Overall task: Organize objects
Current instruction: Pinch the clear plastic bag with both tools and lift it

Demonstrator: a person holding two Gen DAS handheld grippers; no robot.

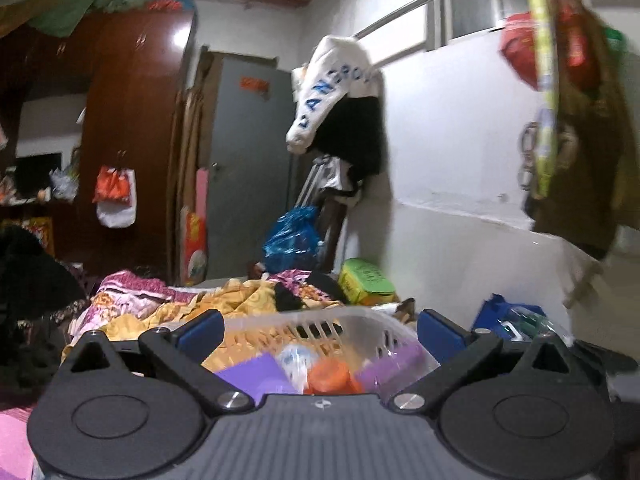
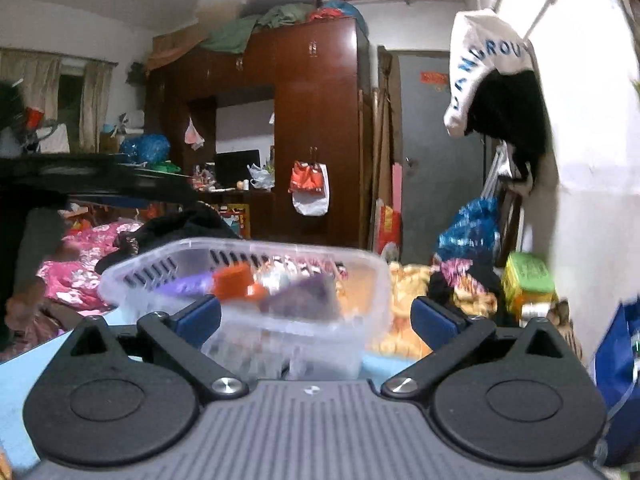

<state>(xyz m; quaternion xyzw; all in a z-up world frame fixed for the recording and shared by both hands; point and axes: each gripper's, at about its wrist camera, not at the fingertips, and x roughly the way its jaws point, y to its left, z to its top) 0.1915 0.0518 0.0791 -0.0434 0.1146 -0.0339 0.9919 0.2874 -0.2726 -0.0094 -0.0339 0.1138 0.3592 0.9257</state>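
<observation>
A clear slotted plastic basket (image 1: 344, 326) sits just ahead of my left gripper (image 1: 320, 330), which is open, its blue pads to either side of the basket's near end. Inside lie an orange-capped container (image 1: 330, 378), a white bottle (image 1: 298, 360) and purple items (image 1: 388, 366). In the right wrist view the same basket (image 2: 372, 280) stands on the bed in front of my right gripper (image 2: 316, 316), which is open and empty. The orange container (image 2: 234, 282) and a purple item (image 2: 304, 296) show through its wall.
Crumpled yellow and pink bedding (image 1: 240, 300) covers the bed behind the basket. A green box (image 1: 366, 286) and a blue plastic bag (image 1: 292, 236) stand by the white wall. A blue bag (image 2: 618, 384) is at the right. A brown wardrobe (image 2: 320, 128) stands at the back.
</observation>
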